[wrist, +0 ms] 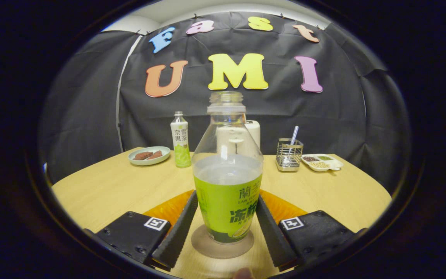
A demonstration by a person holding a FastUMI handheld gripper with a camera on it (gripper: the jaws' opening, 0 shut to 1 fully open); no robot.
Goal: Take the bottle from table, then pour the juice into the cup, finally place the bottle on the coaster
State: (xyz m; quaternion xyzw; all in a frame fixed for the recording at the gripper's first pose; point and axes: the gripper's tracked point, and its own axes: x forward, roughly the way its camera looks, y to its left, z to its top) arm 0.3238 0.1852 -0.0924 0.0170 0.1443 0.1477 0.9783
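- Gripper view: your jaws [226, 228] hug the uncapped bottle [227, 182], standing on the coaster [222, 245].
- Open them crooked and it tips, spilling juice across the bench [103, 190].

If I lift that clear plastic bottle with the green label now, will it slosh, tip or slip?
The clear plastic bottle with the green label has no cap and looks about half full, so tilting would likely spill. Its base on the round coaster is narrower than its shoulders: probably tippy. Claw fingers flank it; grip unclear.
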